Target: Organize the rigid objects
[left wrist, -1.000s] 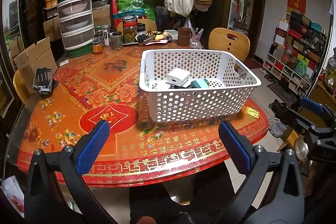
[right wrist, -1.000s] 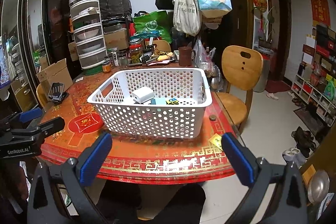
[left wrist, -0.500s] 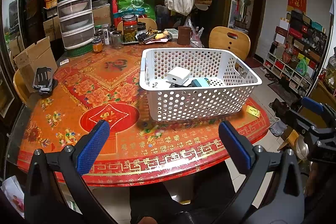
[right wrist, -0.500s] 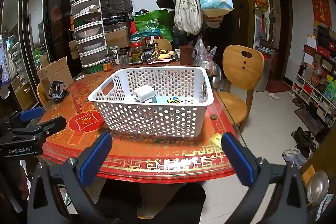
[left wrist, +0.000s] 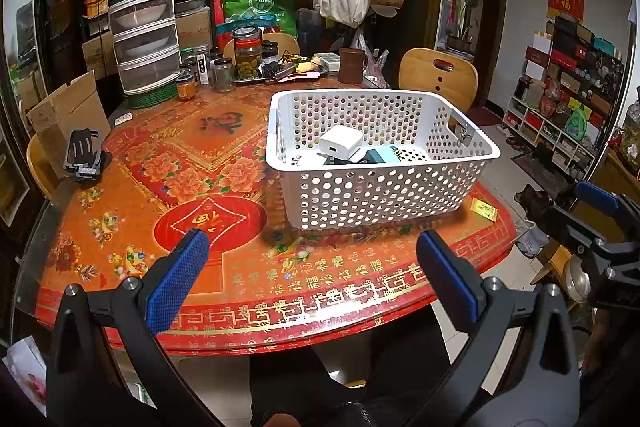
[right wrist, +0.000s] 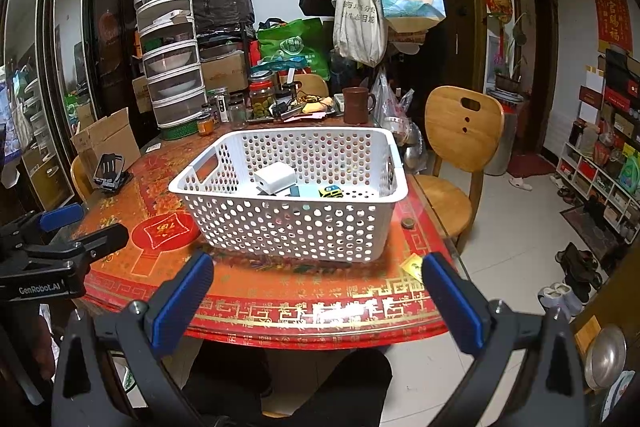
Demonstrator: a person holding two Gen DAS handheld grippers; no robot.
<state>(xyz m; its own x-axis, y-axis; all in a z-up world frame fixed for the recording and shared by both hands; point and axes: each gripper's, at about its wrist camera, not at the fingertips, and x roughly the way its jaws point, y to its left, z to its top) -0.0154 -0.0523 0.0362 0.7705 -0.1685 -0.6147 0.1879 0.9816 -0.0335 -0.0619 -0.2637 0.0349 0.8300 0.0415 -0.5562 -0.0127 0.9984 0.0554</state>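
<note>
While both tongs hang back off the near table edge w/ nothing in them, the scene reads left to right like this. Far left on the red floral tablecloth (left wrist: pixel 132 163): a black phone stand (left wrist: pixel 82 155), by a cardboard box (left wrist: pixel 66 111), well apart from everything else. Behind it, a stacked drawer tower (left wrist: pixel 142 27) and glass jars (left wrist: pixel 248 55) along the far edge.

Left gripper (left wrist: pixel 312 279): blue pads wide apart, empty, low over the table rim. Right gripper (right wrist: pixel 316 301): same, spread and empty.

Centre-right sits the white perforated basket (left wrist: pixel 384 187), flat on the cloth, near the right edge. Inside: a white charger block (left wrist: pixel 341 146) resting on top of the pile, a teal box-like item (left wrist: pixel 382 155) beside it, and in the right wrist view a small yellow-black toy car (right wrist: pixel 331 191). Other bits underneath are too hidden to tell.

Right of the basket on the cloth: a small yellow packet (left wrist: pixel 484 209) and, in the right view, a coin-like disc (right wrist: pixel 408 223), both apart from the basket.

Handling, my guess: charger is light, stiff, smooth plastic, so slippery; pinch across its flat sides, not corners. Packet looks thin and flat, hard to get pads under; prob. needs an edge grip. Basket is light but flexes; take it by the handle cut-out or rim.
</note>
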